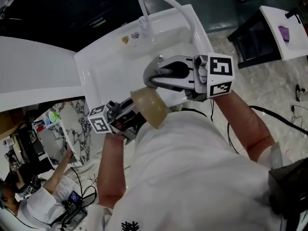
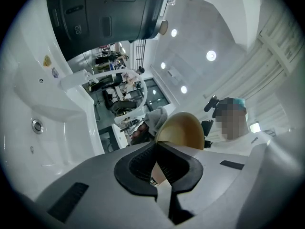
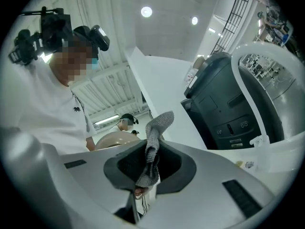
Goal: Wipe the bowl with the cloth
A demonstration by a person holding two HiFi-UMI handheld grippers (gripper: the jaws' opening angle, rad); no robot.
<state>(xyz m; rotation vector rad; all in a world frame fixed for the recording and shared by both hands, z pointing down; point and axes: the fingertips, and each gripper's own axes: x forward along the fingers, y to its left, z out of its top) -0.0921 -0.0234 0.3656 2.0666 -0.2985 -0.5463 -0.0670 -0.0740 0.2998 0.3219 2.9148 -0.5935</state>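
- One tan round bowl (image 1: pixel 150 107), at the near edge of the one white rectangular sink (image 1: pixel 103 73).
- One grey knitted cloth (image 3: pixel 153 142).
- Two grey hand-held grippers over the sink's near edge: left gripper (image 1: pixel 134 115) and right gripper (image 1: pixel 153 75).
- One curved white faucet (image 1: pixel 166 4), at the sink's far side.
- One dark grey machine (image 2: pixel 105 18), beyond the sink.

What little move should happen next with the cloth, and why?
Probably bring the cloth against the bowl and start rubbing. The right tool is shut on the cloth, the left tool is shut on the bowl's rim, and the two are held close together over the sink.
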